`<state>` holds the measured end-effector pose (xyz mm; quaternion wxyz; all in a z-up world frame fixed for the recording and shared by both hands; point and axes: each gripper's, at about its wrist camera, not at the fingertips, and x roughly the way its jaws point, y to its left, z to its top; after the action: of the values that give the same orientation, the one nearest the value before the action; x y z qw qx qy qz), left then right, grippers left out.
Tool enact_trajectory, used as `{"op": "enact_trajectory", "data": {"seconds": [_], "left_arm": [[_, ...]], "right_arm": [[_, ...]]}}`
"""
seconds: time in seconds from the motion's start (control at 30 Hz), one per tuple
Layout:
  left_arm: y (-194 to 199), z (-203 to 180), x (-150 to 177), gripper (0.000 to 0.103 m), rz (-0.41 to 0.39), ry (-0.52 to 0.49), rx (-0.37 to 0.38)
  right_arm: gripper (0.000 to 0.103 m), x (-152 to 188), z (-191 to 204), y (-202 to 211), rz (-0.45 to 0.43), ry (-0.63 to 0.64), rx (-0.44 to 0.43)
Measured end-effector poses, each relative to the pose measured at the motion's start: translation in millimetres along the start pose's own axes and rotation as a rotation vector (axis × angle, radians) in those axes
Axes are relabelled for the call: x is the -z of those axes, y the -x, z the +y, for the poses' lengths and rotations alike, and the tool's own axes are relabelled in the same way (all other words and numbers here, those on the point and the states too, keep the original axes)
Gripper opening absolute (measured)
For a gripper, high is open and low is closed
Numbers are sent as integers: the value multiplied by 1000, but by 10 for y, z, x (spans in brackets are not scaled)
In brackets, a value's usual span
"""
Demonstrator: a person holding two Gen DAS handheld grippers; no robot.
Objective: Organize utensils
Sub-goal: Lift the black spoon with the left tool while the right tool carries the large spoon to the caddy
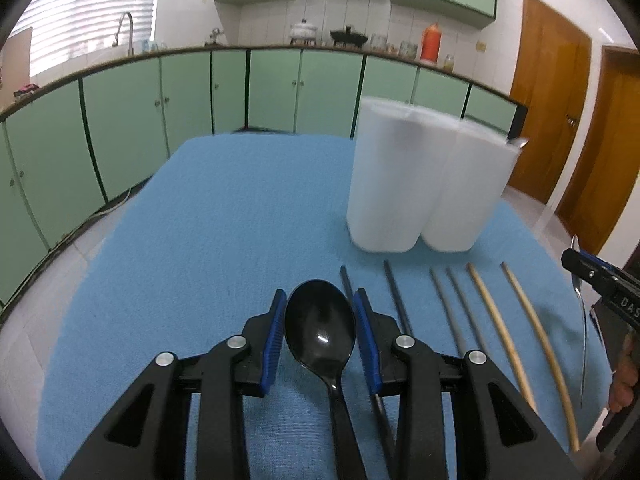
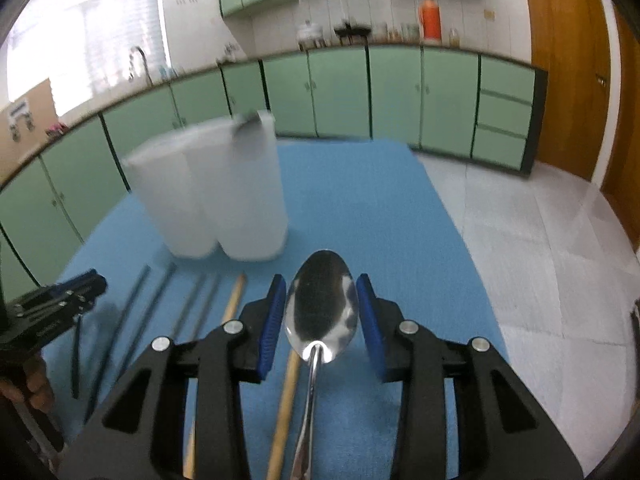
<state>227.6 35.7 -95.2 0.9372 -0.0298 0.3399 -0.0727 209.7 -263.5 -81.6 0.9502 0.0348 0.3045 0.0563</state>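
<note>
Two spoons ride bowl-forward, black spoon (image 1: 320, 322) gripped in left tool (image 1: 320, 336), steel spoon (image 2: 321, 308) in right tool (image 2: 321, 320), holder (image 1: 424, 184) far ahead, nearer the right.

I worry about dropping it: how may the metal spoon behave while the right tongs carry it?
The metal spoon looks polished and mirror-like, so it may slip between the pads. Its handle is thin and long, so it probably pivots if held at one spot. It seems stiff, unlikely to bend. The right tongs flank its bowl; I cannot tell their grip.
</note>
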Motion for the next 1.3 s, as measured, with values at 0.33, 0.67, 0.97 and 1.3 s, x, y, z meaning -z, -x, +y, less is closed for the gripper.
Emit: {"op": "enact_trajectory", "data": {"seconds": [0.33, 0.67, 0.97, 1.3], "left_arm": [[377, -32, -97, 34, -154, 4, 20], [589, -64, -281, 34, -250, 25, 37], [634, -33, -718, 34, -408, 11, 26], [409, -135, -1436, 34, -589, -32, 35]], "right_arm": [[35, -164, -46, 437, -156, -13, -43], [35, -445, 22, 545, -292, -9, -61], [35, -958, 35, 482, -435, 17, -91], [35, -1553, 5, 2, -526, 11, -94]]}}
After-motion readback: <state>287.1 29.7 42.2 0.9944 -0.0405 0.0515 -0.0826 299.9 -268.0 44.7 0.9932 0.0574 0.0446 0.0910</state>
